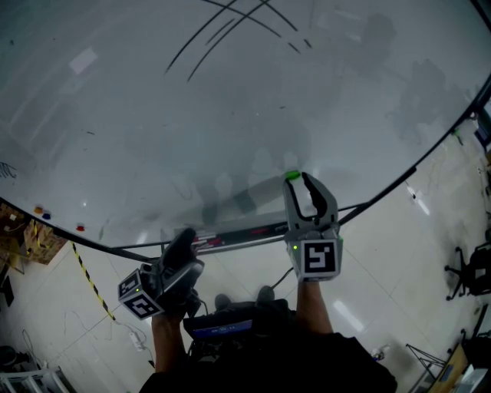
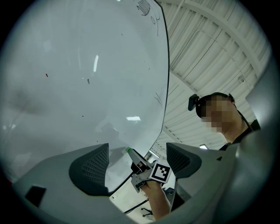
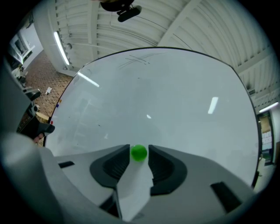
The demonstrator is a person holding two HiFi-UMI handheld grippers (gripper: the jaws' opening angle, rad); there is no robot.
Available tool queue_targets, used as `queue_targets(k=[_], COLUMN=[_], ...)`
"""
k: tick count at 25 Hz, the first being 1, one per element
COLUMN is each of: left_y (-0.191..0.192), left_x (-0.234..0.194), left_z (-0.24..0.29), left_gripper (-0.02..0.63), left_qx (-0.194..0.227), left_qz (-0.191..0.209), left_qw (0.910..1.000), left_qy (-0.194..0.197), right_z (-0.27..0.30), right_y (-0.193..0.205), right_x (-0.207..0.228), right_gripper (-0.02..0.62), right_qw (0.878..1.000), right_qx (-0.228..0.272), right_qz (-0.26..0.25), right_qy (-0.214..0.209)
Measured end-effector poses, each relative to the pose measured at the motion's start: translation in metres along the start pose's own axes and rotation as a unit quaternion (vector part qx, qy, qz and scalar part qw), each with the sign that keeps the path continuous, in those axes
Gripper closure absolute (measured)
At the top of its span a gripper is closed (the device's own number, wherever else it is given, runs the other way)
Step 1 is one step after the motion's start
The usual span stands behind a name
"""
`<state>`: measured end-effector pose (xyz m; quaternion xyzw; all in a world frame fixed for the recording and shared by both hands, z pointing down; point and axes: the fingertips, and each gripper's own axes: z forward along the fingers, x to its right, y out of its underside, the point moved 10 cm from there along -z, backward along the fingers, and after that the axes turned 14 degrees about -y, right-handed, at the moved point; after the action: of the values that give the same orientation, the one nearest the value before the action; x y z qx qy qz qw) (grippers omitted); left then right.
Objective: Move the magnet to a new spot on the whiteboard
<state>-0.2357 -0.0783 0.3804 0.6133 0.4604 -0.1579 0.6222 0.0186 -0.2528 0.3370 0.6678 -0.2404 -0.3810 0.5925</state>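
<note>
A small green round magnet [image 3: 139,152] sits pinched between the two dark pads of my right gripper [image 3: 139,149], which is shut on it. In the head view that right gripper [image 1: 295,179] points at the lower middle of the whiteboard [image 1: 230,115], with the green magnet [image 1: 291,176] at or very near the board surface. My left gripper [image 1: 182,239] hangs lower left, below the board's edge, open and holding nothing. From the left gripper view, the open left gripper [image 2: 136,149] looks toward the right gripper [image 2: 146,169] and the magnet [image 2: 128,149].
Black marker strokes [image 1: 230,23] cross the board's top. Small coloured magnets [image 1: 42,213] and a red one [image 1: 80,227] sit at its lower left. A marker tray [image 1: 238,234] runs along the bottom edge. Yellow-black tape [image 1: 88,280] and a chair [image 1: 468,269] are on the floor.
</note>
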Motion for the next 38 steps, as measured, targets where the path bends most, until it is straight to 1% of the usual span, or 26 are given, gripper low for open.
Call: queue_targets(k=[3, 5, 6, 7, 8, 11, 13, 18, 20, 25, 29, 32, 38], left_y=[0.000, -0.001, -0.001, -0.002, -0.003, -0.003, -0.002, 0.000, 0.002, 0.007, 0.015, 0.018, 0.025], left_x=[0.002, 0.004, 0.004, 0.003, 0.002, 0.000, -0.002, -0.020, -0.026, -0.039, -0.035, -0.025, 0.001], left_z=[0.000, -0.001, -0.002, -0.004, -0.006, -0.013, -0.017, -0.033, -0.039, -0.044, -0.048, -0.052, -0.058], left_gripper=[0.201, 0.201, 0.201, 0.201, 0.201, 0.201, 0.201, 0.201, 0.201, 0.201, 0.201, 0.201, 0.201], left_qx=[-0.006, -0.013, -0.015, -0.017, -0.018, -0.029, -0.039, -0.058, -0.066, -0.094, -0.108, -0.110, -0.096], left_qz=[-0.006, -0.012, -0.014, -0.015, -0.015, -0.020, -0.026, -0.031, -0.038, -0.040, -0.055, -0.053, -0.033], left_qw=[1.0000, 0.9998, 0.9998, 0.9997, 0.9996, 0.9988, 0.9979, 0.9953, 0.9936, 0.9893, 0.9852, 0.9846, 0.9879], left_qy=[0.005, 0.006, 0.009, 0.012, 0.017, 0.033, 0.044, 0.071, 0.084, 0.104, 0.121, 0.125, 0.117], right_z=[-0.008, -0.014, -0.017, -0.020, -0.022, -0.034, -0.043, -0.061, -0.070, -0.092, -0.103, -0.108, -0.126], right_y=[-0.004, -0.003, -0.002, 0.000, 0.002, 0.007, 0.008, 0.008, 0.008, 0.012, 0.006, 0.000, -0.013], right_x=[0.000, 0.001, 0.001, 0.001, 0.000, -0.007, -0.013, -0.038, -0.049, -0.074, -0.087, -0.091, -0.093], right_gripper=[0.439, 0.439, 0.439, 0.439, 0.439, 0.439, 0.439, 0.439, 0.440, 0.440, 0.440, 0.440, 0.440], right_qw=[0.999, 0.995, 0.992, 0.986, 0.978, 0.944, 0.929, 0.900, 0.892, 0.886, 0.878, 0.874, 0.863], right_qx=[0.018, 0.037, 0.050, 0.066, 0.084, 0.135, 0.152, 0.182, 0.192, 0.195, 0.203, 0.209, 0.229], right_qz=[0.035, 0.072, 0.096, 0.126, 0.159, 0.253, 0.287, 0.345, 0.361, 0.376, 0.390, 0.390, 0.379], right_qy=[-0.021, -0.051, -0.068, -0.087, -0.108, -0.161, -0.177, -0.197, -0.196, -0.187, -0.190, -0.201, -0.242])
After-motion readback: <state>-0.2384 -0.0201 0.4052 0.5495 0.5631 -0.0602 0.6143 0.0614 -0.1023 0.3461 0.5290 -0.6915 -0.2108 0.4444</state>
